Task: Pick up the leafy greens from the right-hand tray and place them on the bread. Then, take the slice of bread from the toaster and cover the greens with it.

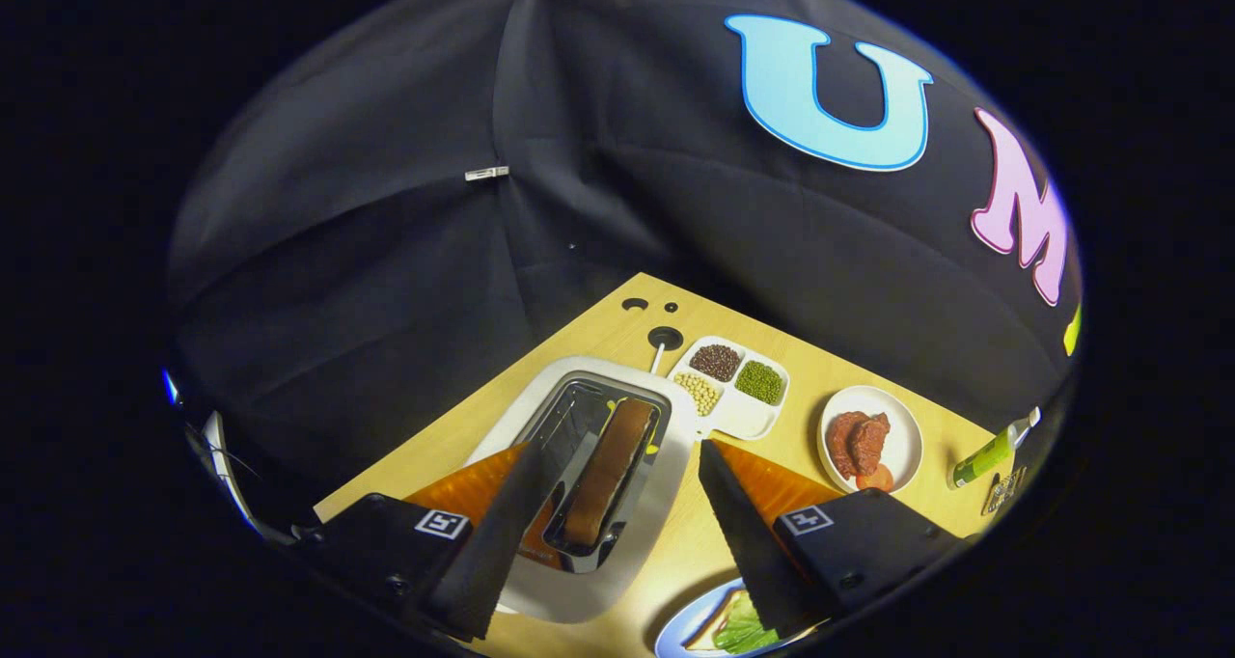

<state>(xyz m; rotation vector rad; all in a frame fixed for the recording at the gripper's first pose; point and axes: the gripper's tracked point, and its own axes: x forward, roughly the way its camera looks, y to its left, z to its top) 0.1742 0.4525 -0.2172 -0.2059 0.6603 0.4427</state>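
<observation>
With its fingers spread wide and empty, the gripper (617, 504) hovers above the toaster (589, 484), whose bread slice (610, 475) stands between them, so it likely should descend straight, centred on the slice, before closing, with the greens (748, 629) already on the plate (680, 634) below the right finger.

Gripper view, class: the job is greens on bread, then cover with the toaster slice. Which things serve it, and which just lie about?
Job:
- toaster
- bread slice in its slot
- leafy greens on bread, blue plate
- gripper, open

Lying about:
- bean tray
- meat plate
- green tube
</observation>
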